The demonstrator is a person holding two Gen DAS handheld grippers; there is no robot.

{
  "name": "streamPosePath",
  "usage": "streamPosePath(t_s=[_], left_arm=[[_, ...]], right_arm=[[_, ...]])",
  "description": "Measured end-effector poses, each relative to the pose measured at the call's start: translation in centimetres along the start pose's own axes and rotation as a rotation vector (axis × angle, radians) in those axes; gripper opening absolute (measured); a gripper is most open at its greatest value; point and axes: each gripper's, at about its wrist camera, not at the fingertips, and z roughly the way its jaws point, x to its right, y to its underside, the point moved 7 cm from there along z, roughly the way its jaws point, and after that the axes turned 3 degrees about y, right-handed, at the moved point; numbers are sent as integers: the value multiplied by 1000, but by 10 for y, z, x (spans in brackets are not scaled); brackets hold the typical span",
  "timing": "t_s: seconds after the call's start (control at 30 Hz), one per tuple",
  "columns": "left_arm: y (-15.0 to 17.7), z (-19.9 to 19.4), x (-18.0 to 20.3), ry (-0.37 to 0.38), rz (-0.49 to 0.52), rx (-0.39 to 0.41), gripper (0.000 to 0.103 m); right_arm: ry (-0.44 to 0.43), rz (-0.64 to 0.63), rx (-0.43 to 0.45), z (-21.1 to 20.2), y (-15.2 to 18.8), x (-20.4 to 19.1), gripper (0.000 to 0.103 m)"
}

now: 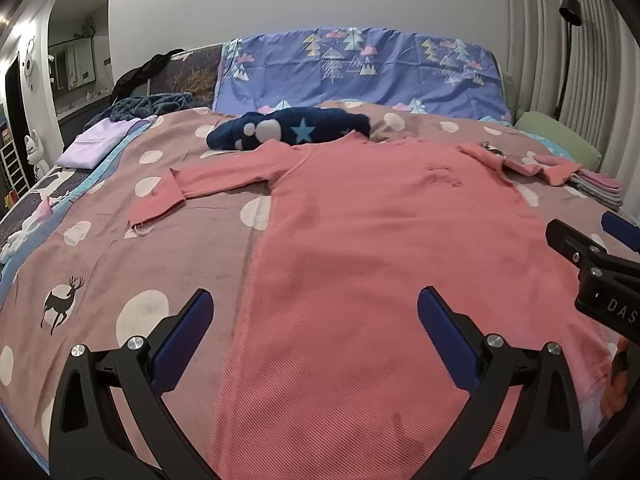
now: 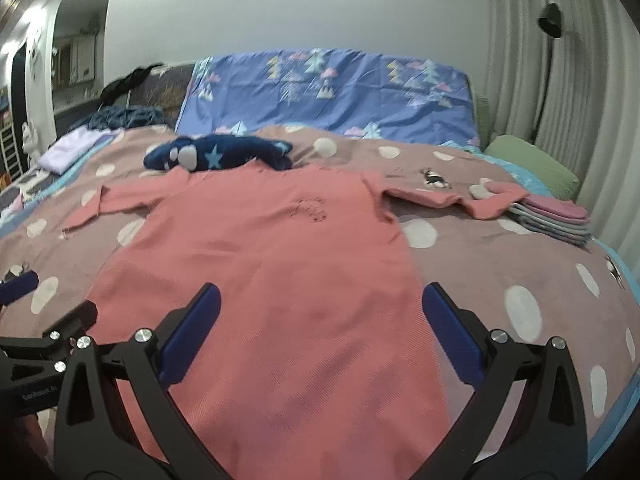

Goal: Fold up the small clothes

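A pink long-sleeved top (image 1: 372, 240) lies spread flat, front up, on the bed (image 1: 100, 280), filling the centre and lower half of both views, its hem toward the cameras and its neckline toward the upper middle of the frame. The left sleeve (image 1: 200, 184) stretches out to the left of the left wrist view with its cuff turned over; the right sleeve (image 2: 436, 196) runs out to the right of the right wrist view and ends just beside a stack of folded clothes (image 2: 552, 220).

The left gripper (image 1: 316, 340) hovers over the lower left edge of the top with its fingers wide apart and nothing between them. The right gripper (image 2: 320, 332) hangs over the lower right edge — its fingers are spread wide as well, empty. Each gripper shows at the side of the other's view.

As I read it, the garment is laid out and smoothed but no fold is begun, so the step in hand is the approach for the first grasp. The next move calls for each gripper to come down onto the cloth and close on a single layer at the hem corners or the side seams — or on a sleeve, to bring it across the body. A dark blue starred garment (image 1: 288, 130) touches the neckline at the upper middle and may need keeping clear of the fold.
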Motion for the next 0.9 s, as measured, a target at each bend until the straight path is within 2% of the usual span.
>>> streamPosePath(t_s=[0.1,0.17,0.27,0.3,0.37,0.4,0.43,0.47,0.5,0.57,0.6,0.63,0.7,0.8,0.9], left_arm=[[-7,11,-19,-17,9,-4,102],[-15,20,-46,-64,-3,1,102],[-25,35,-98,-182,-11,2,102],[-27,44,-122,-249,-5,-9,102],[-29,58,-159,-336,-11,-40,102],[-29,63,-175,-353,-21,-53,102],[-28,69,-192,-366,-40,-71,102],[-27,74,-206,-363,-58,-81,102],[-26,78,-216,-350,-74,-85,101],[-27,87,-233,-314,-92,-92,96],[-28,92,-235,-300,-89,-93,91],[-30,98,-238,-281,-77,-95,86],[-32,110,-240,-258,-54,-104,82],[-35,127,-236,-219,-15,-123,82],[-34,139,-239,-196,-2,-150,82]], right_arm=[[-12,-31,-36,20,-5,-10,101],[-24,-48,-46,31,-12,-17,101],[-54,-74,-54,42,-19,-27,101],[-59,-83,-57,46,-22,-31,101],[-68,-85,-63,56,-30,-39,100],[-89,-76,-70,62,-34,-44,98],[-114,-69,-79,66,-38,-49,88],[-154,-64,-92,72,-44,-60,72],[-194,-68,-105,77,-50,-71,63],[-303,-104,-142,88,-62,-105,29],[-365,-126,-173,95,-68,-126,26],[-469,-143,-229,105,-74,-157,25],[-620,-150,-318,118,-80,-206,25],[-773,-189,-445,134,-81,-277,25],[-849,-201,-531,145,-80,-326,25]])
